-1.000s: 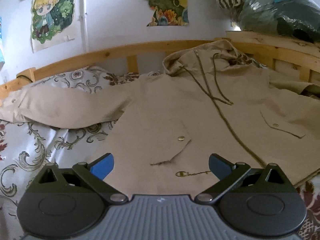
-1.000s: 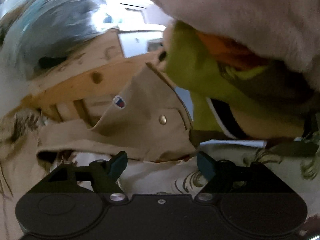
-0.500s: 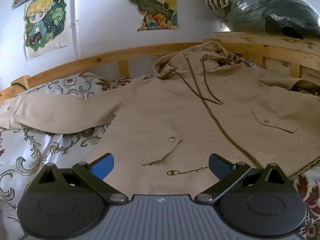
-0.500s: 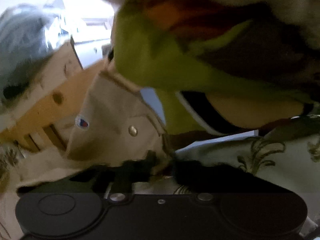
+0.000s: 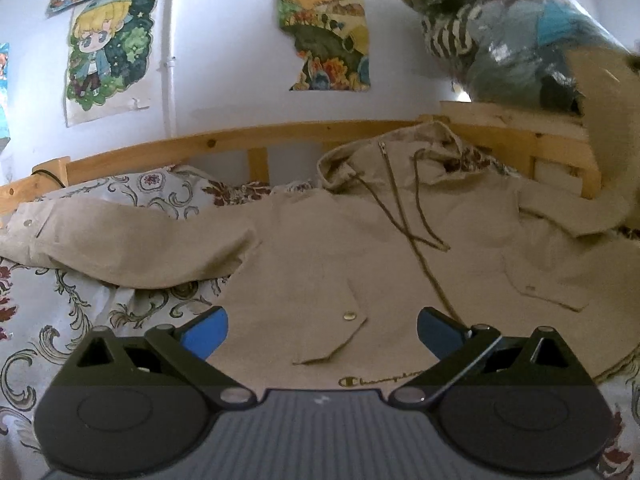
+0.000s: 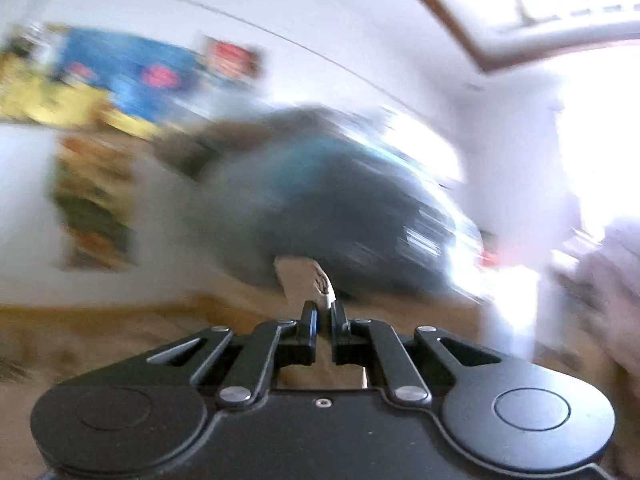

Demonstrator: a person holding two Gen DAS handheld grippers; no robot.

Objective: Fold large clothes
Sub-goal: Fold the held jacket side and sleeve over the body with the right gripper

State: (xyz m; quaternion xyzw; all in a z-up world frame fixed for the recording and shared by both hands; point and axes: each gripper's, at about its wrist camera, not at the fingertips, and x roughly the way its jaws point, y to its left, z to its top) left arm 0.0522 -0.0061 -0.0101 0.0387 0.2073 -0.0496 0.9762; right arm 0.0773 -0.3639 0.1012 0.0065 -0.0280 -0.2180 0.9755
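- Nearest in the left wrist view, the left gripper [image 5: 322, 330] stands wide with nothing between its blue pads [image 5: 204, 330]; it hovers over the lower hem of the jacket [image 5: 320, 264] and takes no part yet.
- In the right wrist view, the right gripper [image 6: 323, 316] is pinched narrow on a tan strip of fabric [image 6: 306, 280], which looks to be the jacket's right cuff; the surroundings are too blurred to say more.
- Mid-frame in the left view, the jacket's body lies flat and face up on the floral bedsheet [image 5: 60, 320], zip closed, pockets showing.
- At left, the left sleeve [image 5: 120, 240] is spread straight out, unfolded.
- At the far right edge, the right sleeve [image 5: 600, 152] rises off the bed, apparently lifted for the first fold.
- Farthest, the hood [image 5: 400, 156] rests against the wooden bed rail [image 5: 224, 144].
- Judged so: folding has barely begun; both sleeves, hood and body remain to do.
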